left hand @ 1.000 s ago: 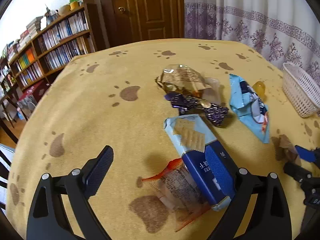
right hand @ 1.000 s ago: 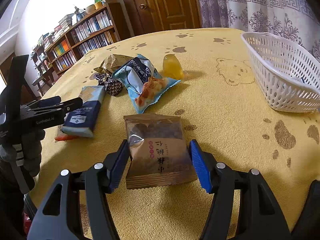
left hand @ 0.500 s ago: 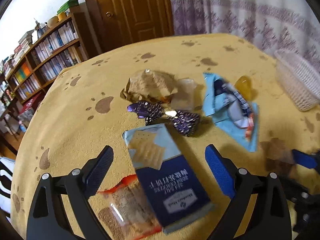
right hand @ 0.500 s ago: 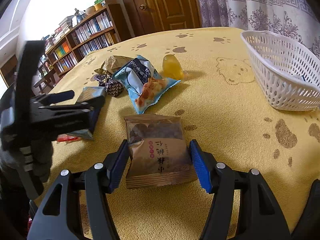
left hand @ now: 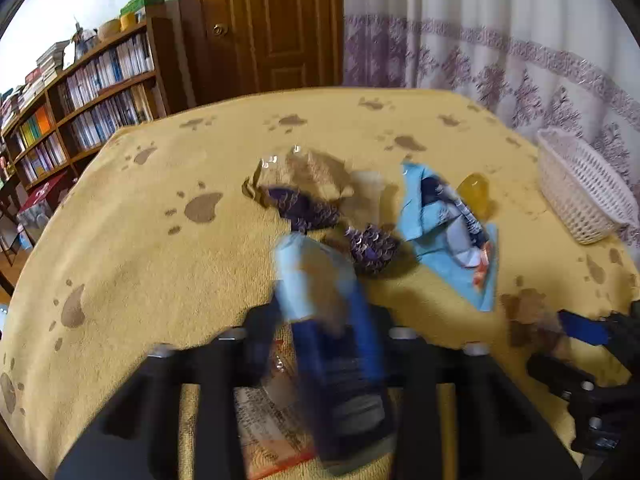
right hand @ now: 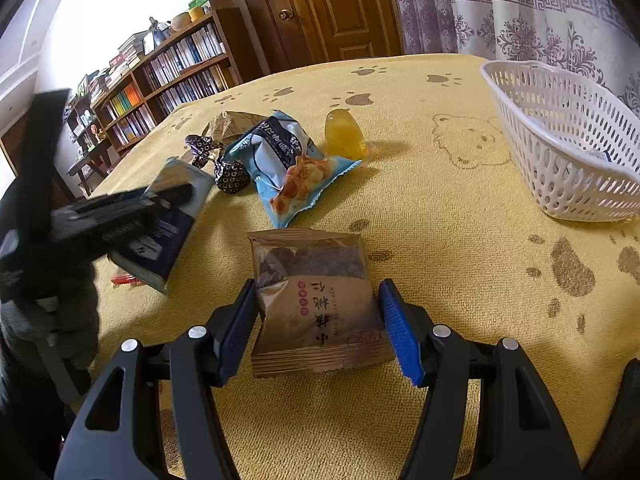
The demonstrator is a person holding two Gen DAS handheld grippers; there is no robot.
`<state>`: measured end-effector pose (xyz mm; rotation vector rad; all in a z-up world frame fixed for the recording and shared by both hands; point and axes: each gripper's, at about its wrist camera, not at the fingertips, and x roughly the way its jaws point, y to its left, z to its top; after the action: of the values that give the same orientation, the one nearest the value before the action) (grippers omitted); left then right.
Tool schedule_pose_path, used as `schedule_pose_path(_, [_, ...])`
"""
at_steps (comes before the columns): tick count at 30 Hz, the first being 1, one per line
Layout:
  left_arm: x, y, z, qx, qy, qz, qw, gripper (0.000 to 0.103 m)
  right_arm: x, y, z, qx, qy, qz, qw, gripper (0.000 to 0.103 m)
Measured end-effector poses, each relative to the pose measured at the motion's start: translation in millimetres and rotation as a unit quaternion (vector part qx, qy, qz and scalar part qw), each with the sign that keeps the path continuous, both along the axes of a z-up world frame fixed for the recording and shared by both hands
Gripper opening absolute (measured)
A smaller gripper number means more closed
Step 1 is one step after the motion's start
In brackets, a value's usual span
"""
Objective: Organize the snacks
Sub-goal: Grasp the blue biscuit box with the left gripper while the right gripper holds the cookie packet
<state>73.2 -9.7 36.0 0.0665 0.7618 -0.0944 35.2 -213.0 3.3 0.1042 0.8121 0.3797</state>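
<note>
Left wrist view: left gripper [left hand: 324, 328], wide open a second ago, is now closing its jaws around the cracker pack [left hand: 328, 320] between them, while right gripper [right hand: 318, 328] stays unchanged, half-open astride the brown snack pouch [right hand: 316, 300].

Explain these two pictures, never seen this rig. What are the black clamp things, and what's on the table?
There is no robot here. A person holds a pair of hand-held tongs in each hand, and a wide-angle camera on each pair looks forward along its two fingers.

One picture is from the left tongs. Their jaws are closing around a blue cracker pack; the picture is blurred, so a firm grip cannot be confirmed. The other is from the right tongs, with a brown snack bag between their fingers, the pads against its sides.

On the yellow paw-print tablecloth lie a light blue snack bag, dark purple wrapped candies, a yellow jelly cup and a crumpled tan wrapper. A white basket stands to the right.
</note>
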Motion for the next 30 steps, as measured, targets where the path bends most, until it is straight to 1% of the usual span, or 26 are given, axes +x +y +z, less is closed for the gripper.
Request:
schedule_pose_path(1, [-2,1,3,-0.005,-0.001,-0.002,1.0,0.026,0,0,0,0.0,0.0,0.0,1.0,0.063])
schedule_pose_path(3, [-4,2,8,-0.011,-0.004,-0.004,0.9999,0.026,0,0,0,-0.001,0.0,0.0,1.0,0.063])
schedule_pose_path(8, [-11,1,9,-0.032,0.006,-0.023,0.9992,0.027,0,0,0,-0.001,0.0,0.0,1.0,0.063])
schedule_pose_path(17, [-10,-21,-6,-0.012,0.014,-0.03,0.9994,0.028,0,-1,0,0.0,0.0,-0.001,1.0,0.063])
schedule_pose_path(19, [-5,-22,-15,-0.012,0.03,-0.029,0.9991,0.028,0,-1,0,0.0,0.0,-0.001,1.0,0.063])
schedule_pose_path(21, [0,-21,-23,-0.013,0.044,-0.024,0.9987,0.025,0,-1,0,0.001,-0.001,-0.002,1.0,0.063])
schedule_pose_path(24, [-3,-18,-21,-0.023,0.038,-0.02,0.9988,0.019,1,-2,0,0.002,-0.001,-0.002,1.0,0.063])
schedule_pose_path(25, [-4,-17,-19,-0.026,0.034,-0.019,0.9989,0.015,1,-2,1,0.003,0.0,-0.002,1.0,0.063])
schedule_pose_path(30, [-17,-15,0,-0.031,0.009,-0.026,0.9991,0.014,1,-2,1,0.003,-0.001,-0.002,1.0,0.063])
